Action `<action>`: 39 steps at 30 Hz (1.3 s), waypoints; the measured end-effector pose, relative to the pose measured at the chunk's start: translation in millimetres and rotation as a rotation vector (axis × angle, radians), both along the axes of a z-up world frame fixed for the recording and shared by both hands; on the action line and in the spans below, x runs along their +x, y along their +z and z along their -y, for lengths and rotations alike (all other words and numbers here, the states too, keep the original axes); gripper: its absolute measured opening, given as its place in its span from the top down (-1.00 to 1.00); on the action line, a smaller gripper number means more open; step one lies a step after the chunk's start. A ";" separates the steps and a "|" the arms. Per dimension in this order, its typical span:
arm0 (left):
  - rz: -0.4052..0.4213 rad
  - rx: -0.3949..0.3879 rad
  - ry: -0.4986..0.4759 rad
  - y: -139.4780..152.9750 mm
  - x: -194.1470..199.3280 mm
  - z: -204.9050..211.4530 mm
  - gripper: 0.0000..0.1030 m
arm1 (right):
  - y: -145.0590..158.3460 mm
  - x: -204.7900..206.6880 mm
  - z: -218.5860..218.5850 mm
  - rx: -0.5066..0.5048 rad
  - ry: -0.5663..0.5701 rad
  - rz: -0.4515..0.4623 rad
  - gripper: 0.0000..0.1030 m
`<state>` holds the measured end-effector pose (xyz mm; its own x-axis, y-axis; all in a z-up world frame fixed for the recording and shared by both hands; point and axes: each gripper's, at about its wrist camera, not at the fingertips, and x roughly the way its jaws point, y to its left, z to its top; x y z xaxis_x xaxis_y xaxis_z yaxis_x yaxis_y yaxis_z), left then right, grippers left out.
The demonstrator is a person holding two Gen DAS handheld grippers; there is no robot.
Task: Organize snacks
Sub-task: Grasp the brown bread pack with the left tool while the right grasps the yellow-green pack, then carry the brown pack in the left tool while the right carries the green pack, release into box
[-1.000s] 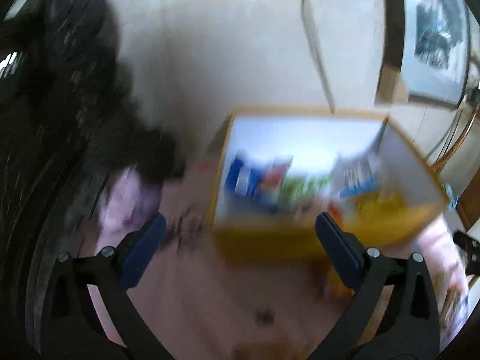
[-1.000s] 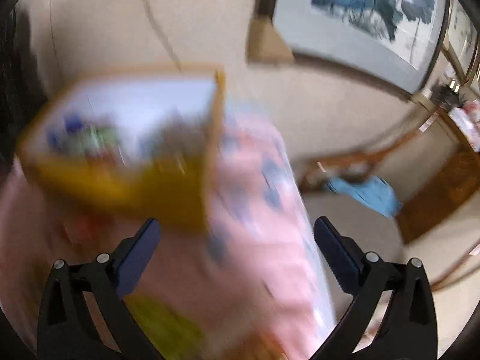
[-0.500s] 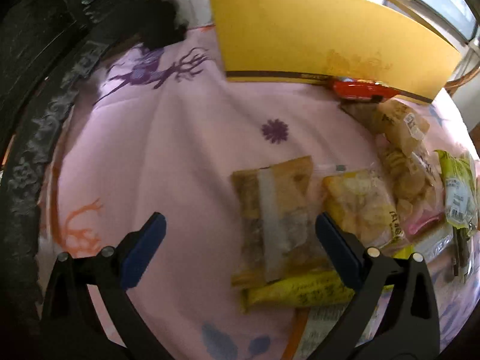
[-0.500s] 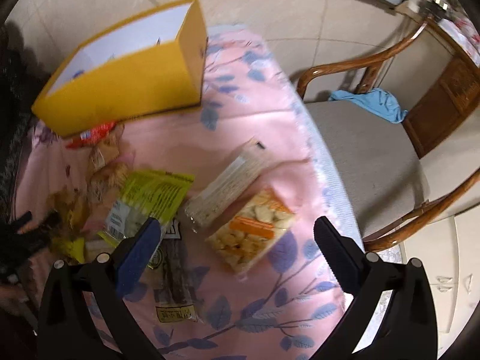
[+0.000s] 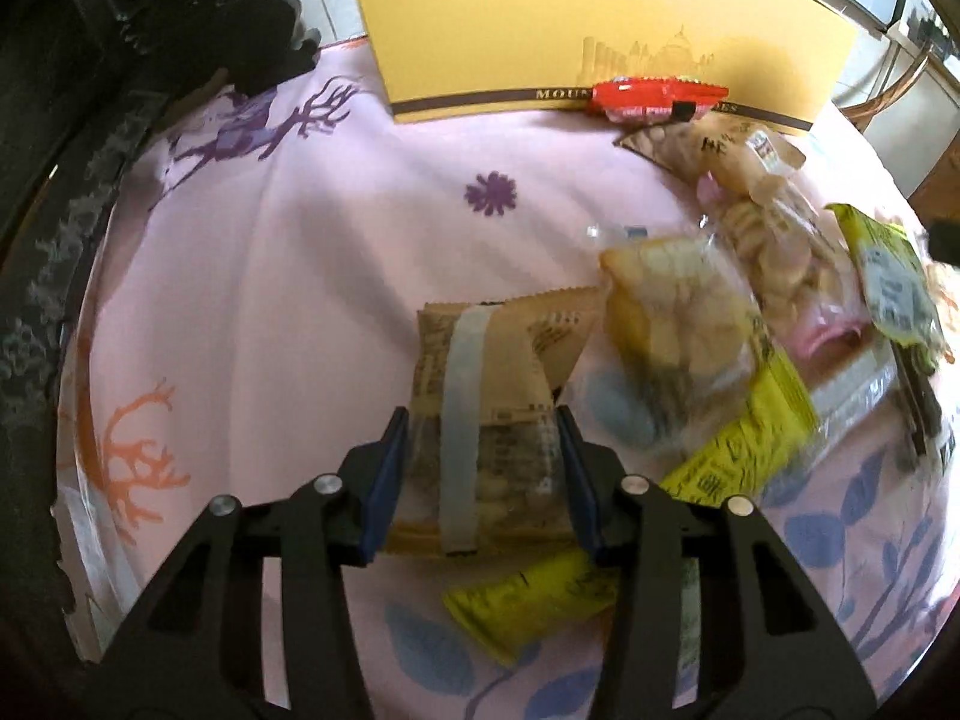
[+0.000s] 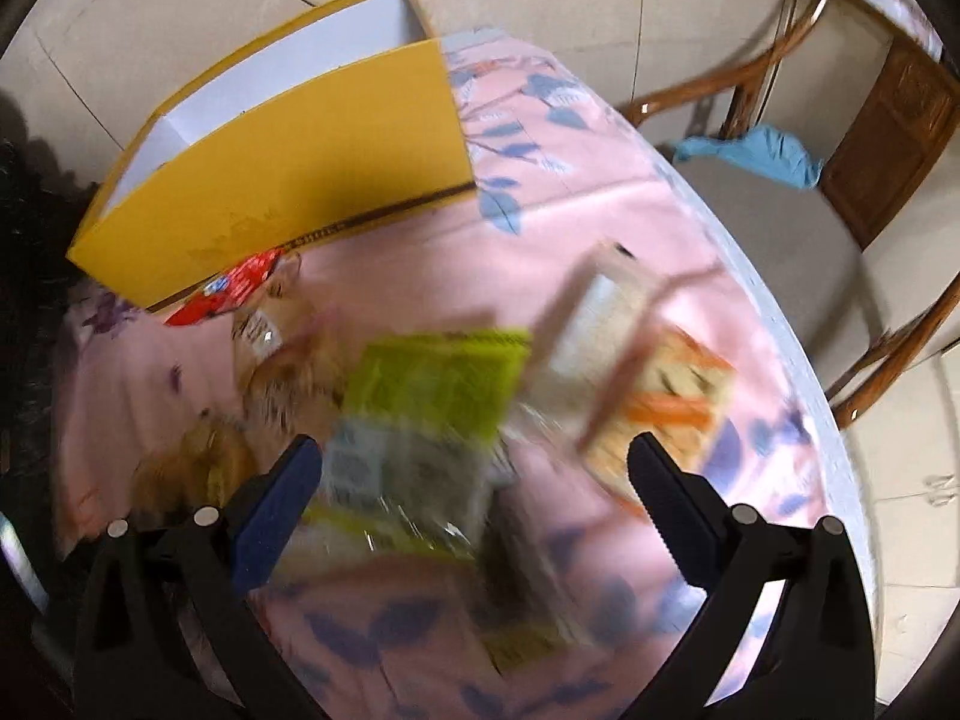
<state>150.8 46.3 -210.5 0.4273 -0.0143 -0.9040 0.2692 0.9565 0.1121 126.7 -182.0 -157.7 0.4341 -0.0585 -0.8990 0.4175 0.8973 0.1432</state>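
Left gripper (image 5: 483,468): closed in on a tan snack packet (image 5: 498,384); both blue pads are pressed against the packet's sides, at 6 o'clock in the left wrist view.
Tan snack packet: laid flat on the pink tablecloth (image 5: 300,276), with a pale strip running down its back.
Right gripper (image 6: 474,480): spread wide, nothing held between its fingers; it is seen above a green packet (image 6: 438,384), which is blurred.
Yellow box (image 5: 600,24): stood at 12 o'clock in the left wrist view; in the right wrist view its white inside is seen, open at the top.
Red wrapper (image 5: 657,99): lodged against the foot of the yellow box.
Other snacks: a clear bag of pale pieces (image 5: 678,324) is placed just beside the tan snack packet at 3 o'clock; a yellow packet (image 5: 534,606) is partly covered at 5 o'clock.
Chair (image 6: 798,228): seen at 2 o'clock in the right wrist view, a blue cloth (image 6: 756,153) lying on its seat.
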 end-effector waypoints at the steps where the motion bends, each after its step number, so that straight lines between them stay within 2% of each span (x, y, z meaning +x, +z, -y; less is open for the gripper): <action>1: 0.003 -0.002 -0.003 -0.4 -1.8 -1.7 0.08 | -4.7 5.5 -5.6 -0.008 0.006 -0.002 -0.97; 4: -0.002 0.008 -0.011 -0.1 -3.4 -1.7 0.08 | -31.5 22.5 -24.2 -0.075 0.027 -0.041 -0.95; 5: -0.004 0.011 -0.014 0.0 -3.9 -1.1 0.08 | -34.4 21.8 -26.7 -0.084 0.025 -0.007 -0.63; 6: -0.006 0.012 -0.019 -0.1 -4.5 -0.9 0.08 | -32.8 19.9 -27.5 -0.071 0.034 0.017 -0.49; 8: -0.009 0.012 -0.030 0.1 -6.4 -0.6 0.08 | -25.1 18.8 -25.4 -0.043 0.045 -0.009 -0.26; 10: -0.015 0.008 -0.031 0.7 -6.8 -0.5 0.08 | -13.1 12.2 -18.4 0.017 0.041 0.000 -0.26; 13: -0.026 -0.006 -0.018 -1.1 -1.1 -3.6 0.08 | 10.0 -2.7 -17.2 -0.029 0.059 0.046 -0.26; 14: -0.029 -0.008 -0.015 -0.9 -0.8 -3.6 0.08 | 15.2 -6.8 -15.1 -0.016 0.064 0.049 -0.26; 18: -0.029 -0.069 -0.001 6.4 -0.5 -7.1 0.08 | 35.2 -21.7 -6.5 0.087 0.059 0.082 -0.26; 20: 0.013 -0.111 -0.019 22.8 -1.6 -6.7 0.15 | 54.8 -30.0 -7.4 0.054 0.082 0.121 -0.26; 22: 0.066 -0.124 -0.038 42.8 -3.3 -2.1 0.35 | 74.3 -34.1 -5.0 0.023 0.096 0.159 -0.26; 24: 0.067 -0.191 -0.022 56.6 -0.2 -5.2 0.46 | 94.6 -35.1 -0.5 0.016 0.109 0.206 -0.26; 26: 0.078 -0.249 0.016 68.9 3.2 -14.7 0.47 | 111.8 -37.8 3.1 -0.003 0.122 0.245 -0.26; 28: 0.093 -0.224 0.026 71.4 5.1 -18.4 0.47 | 126.8 -42.8 8.2 -0.019 0.127 0.292 -0.26; 29: 0.102 -0.187 0.040 70.1 5.6 -19.3 0.09 | 133.8 -46.1 10.2 -0.025 0.127 0.313 -0.26; 30: 0.116 -0.136 0.070 67.7 5.3 -21.6 -0.67 | 136.9 -48.7 12.8 -0.028 0.128 0.322 -0.26; 31: 0.143 -0.108 0.098 65.6 2.5 -25.5 -0.90 | 140.9 -50.4 15.7 -0.026 0.134 0.330 -0.26; 33: 0.154 -0.117 0.081 61.8 -0.9 -30.2 -0.94 | 146.1 -52.6 20.0 -0.031 0.151 0.349 -0.26; 34: 0.128 -0.093 0.062 56.4 0.4 -29.4 -0.94 | 147.1 -53.2 21.3 -0.037 0.150 0.355 -0.26; 37: 0.072 0.050 0.077 34.8 6.0 -26.5 -0.96 | 143.9 -53.1 30.5 -0.012 0.138 0.364 -0.27; 39: 0.029 0.052 0.060 18.7 8.1 -24.5 -0.96 | 138.2 -51.7 37.6 0.011 0.126 0.358 -0.27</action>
<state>158.9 70.8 -191.8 0.4519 0.0588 -0.8901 0.2075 0.9635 0.1690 74.9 -219.6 -19.5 0.7240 0.0242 -0.6894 0.2261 0.9358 0.2703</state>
